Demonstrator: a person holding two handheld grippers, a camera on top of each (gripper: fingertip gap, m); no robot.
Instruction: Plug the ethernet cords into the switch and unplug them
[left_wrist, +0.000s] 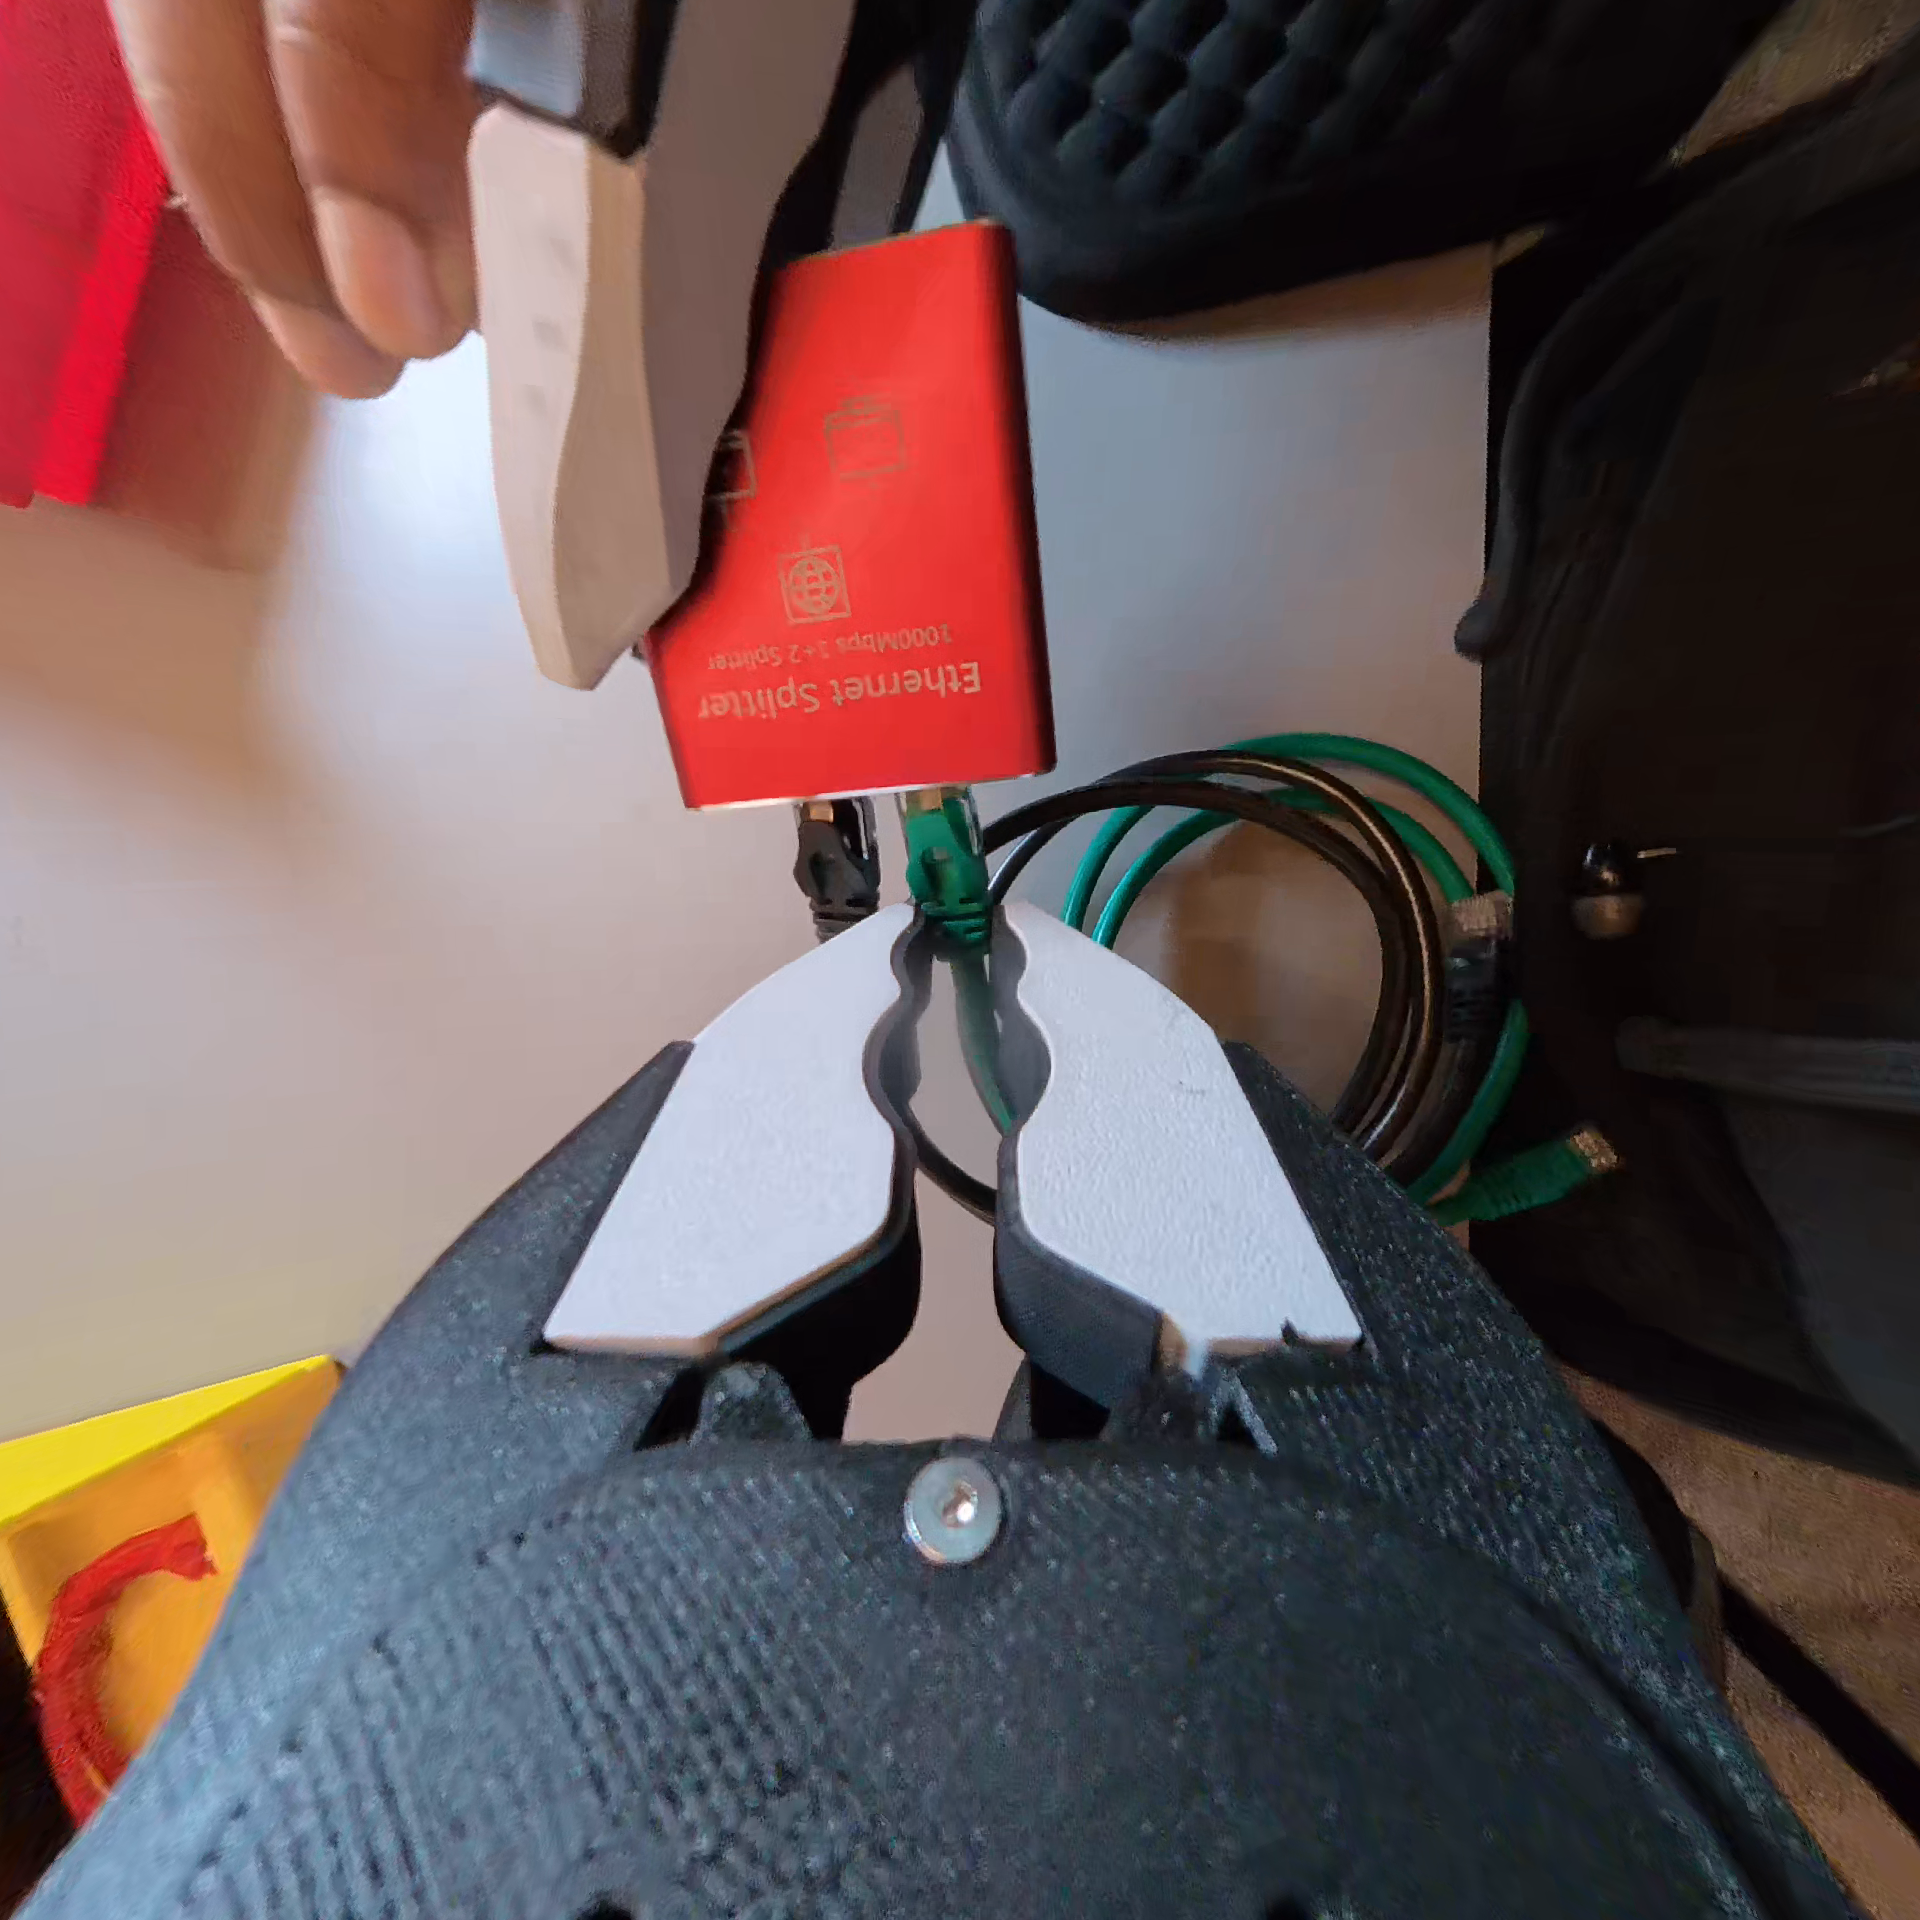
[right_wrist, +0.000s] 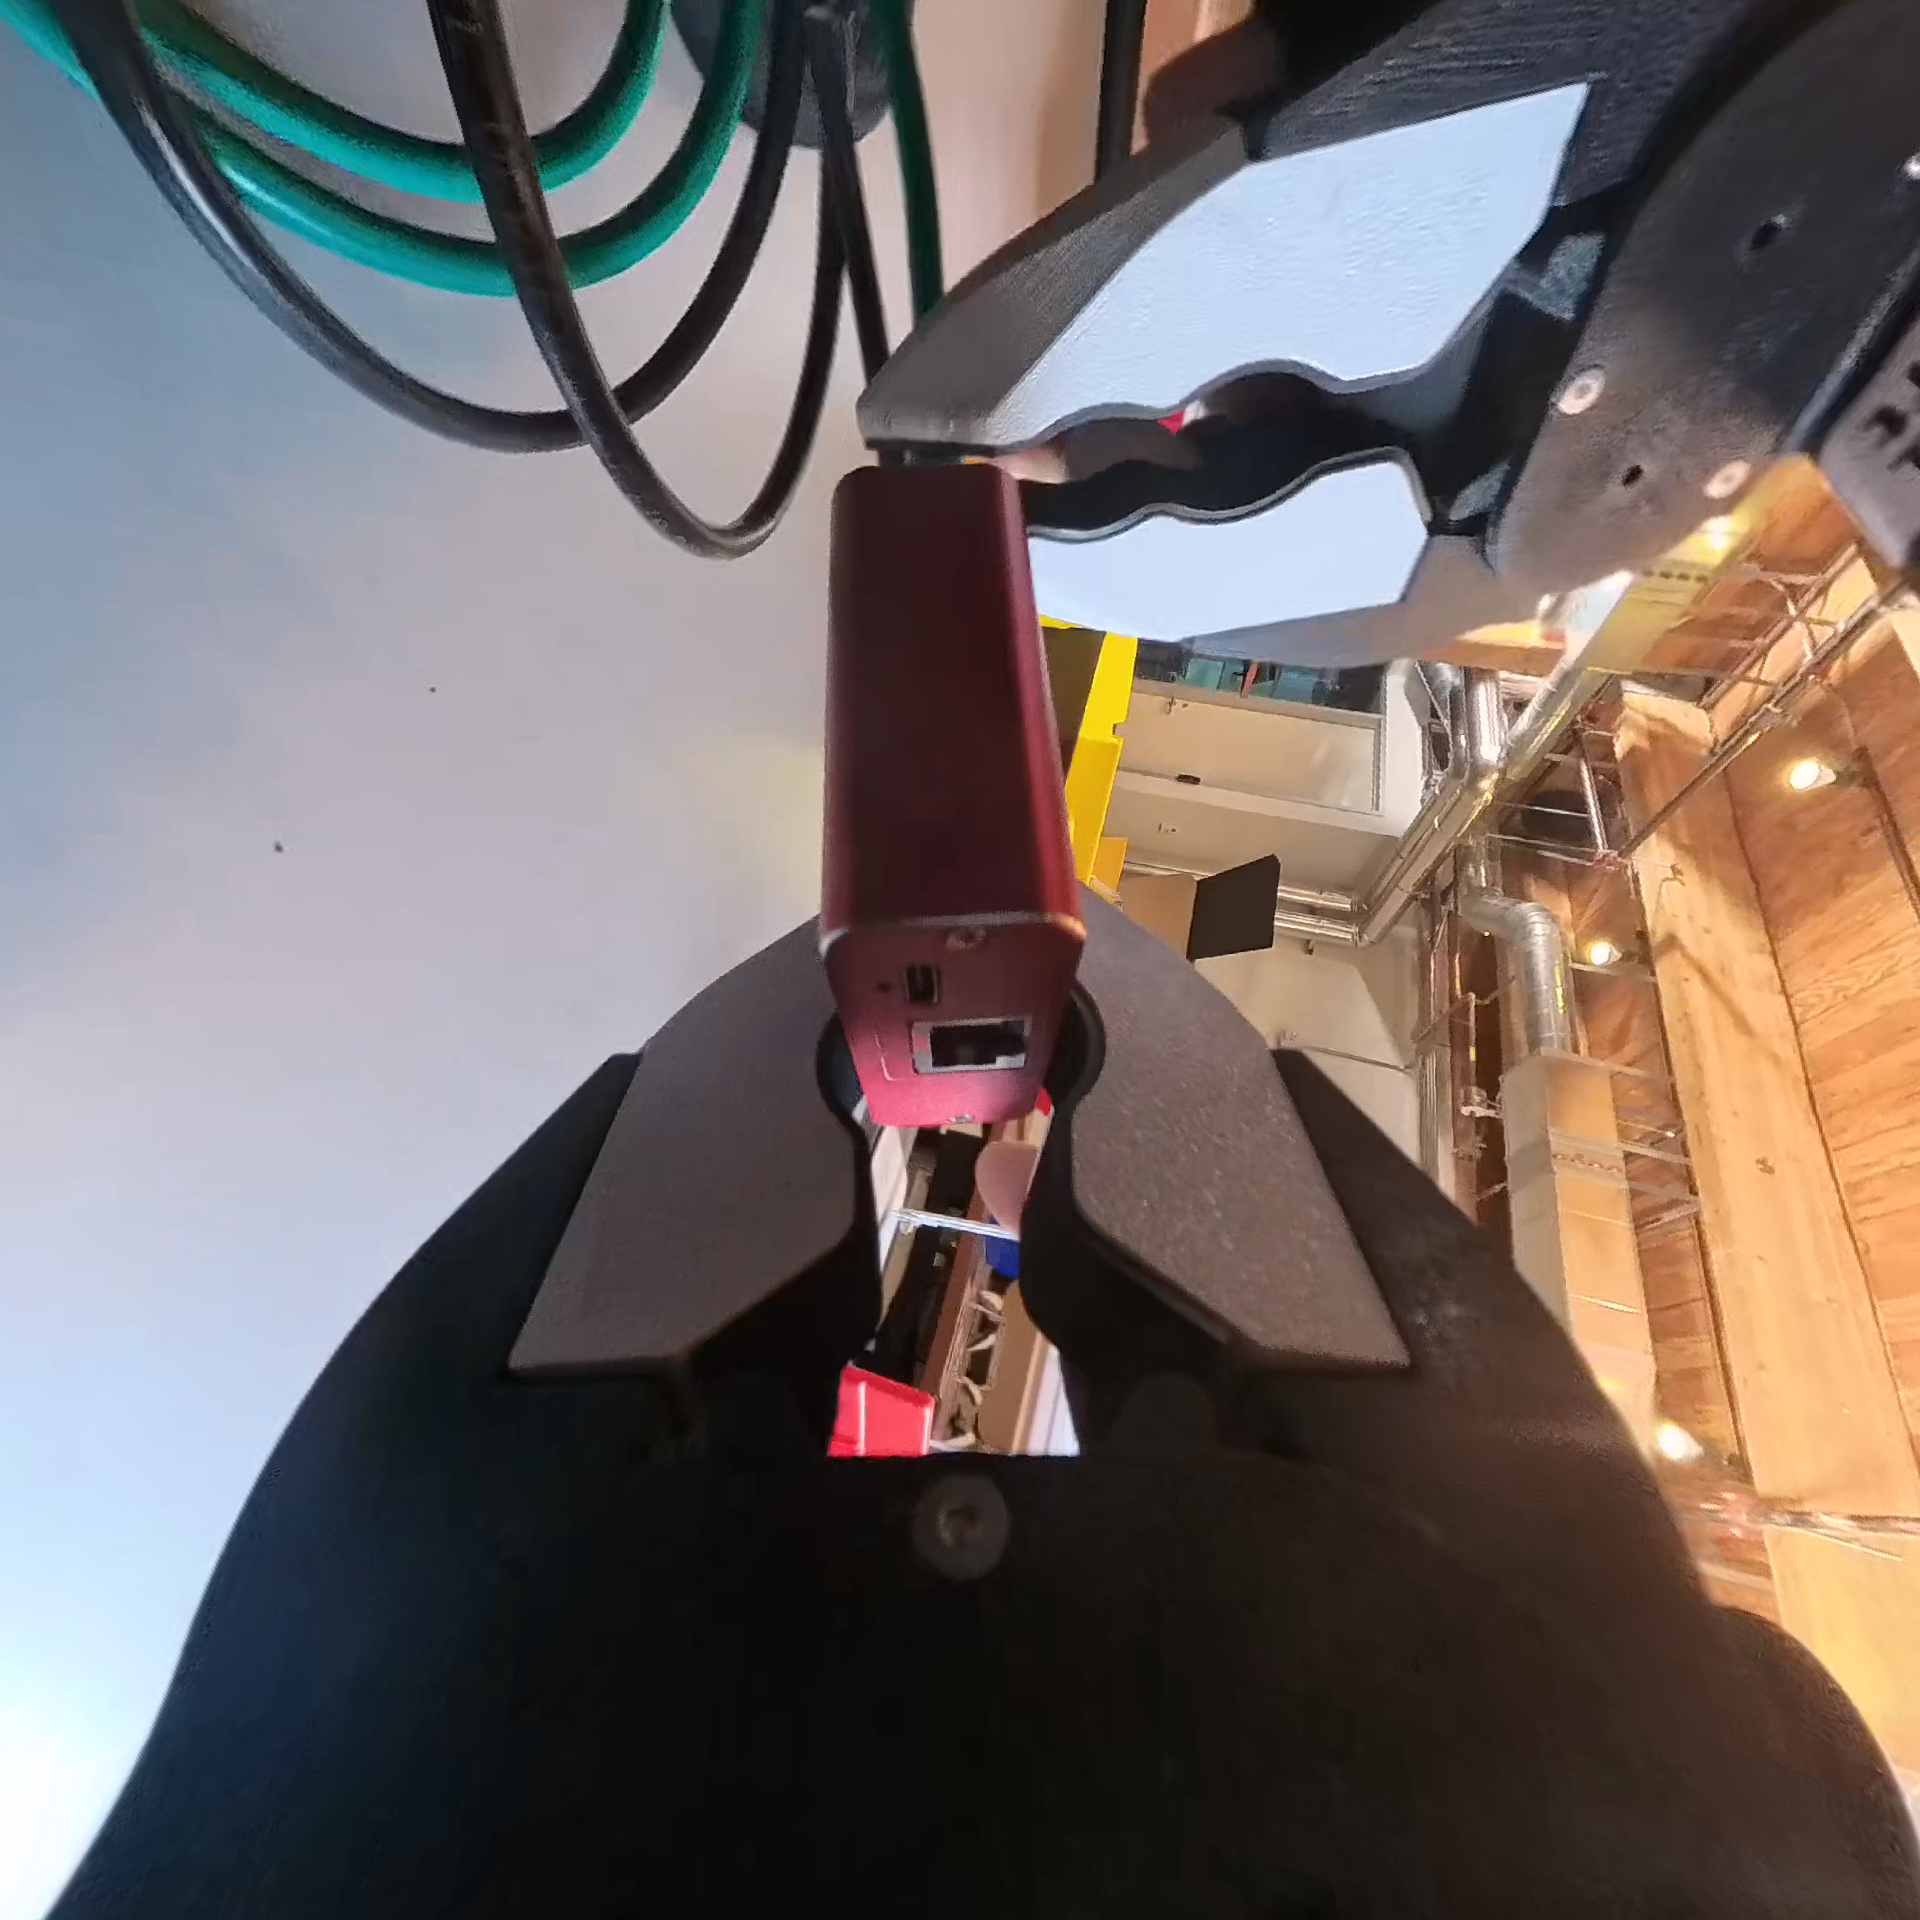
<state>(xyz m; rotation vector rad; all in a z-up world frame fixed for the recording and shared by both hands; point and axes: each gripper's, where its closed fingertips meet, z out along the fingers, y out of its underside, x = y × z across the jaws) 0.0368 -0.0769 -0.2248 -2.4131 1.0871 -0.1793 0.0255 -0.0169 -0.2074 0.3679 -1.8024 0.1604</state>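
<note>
On the far left, a yellow bin (left_wrist: 156, 1475) holds something red I can't identify. My right tongs (right_wrist: 956, 1081) are clenched on the red switch (left_wrist: 862, 520), lifting it off the white bench (left_wrist: 312, 883) so it stays steady. My left tongs (left_wrist: 951, 935) pinch the green cord (left_wrist: 948, 883) at its plug, seated beside the black cord (left_wrist: 836, 868). Spare cable coils to the right.

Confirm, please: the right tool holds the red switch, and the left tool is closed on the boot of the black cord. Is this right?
Wrong in one point. The left tool is closed on the green cord, not the black cord, which sits free beside it, as the left wrist view shows. The right tool does hold the red switch.
</note>
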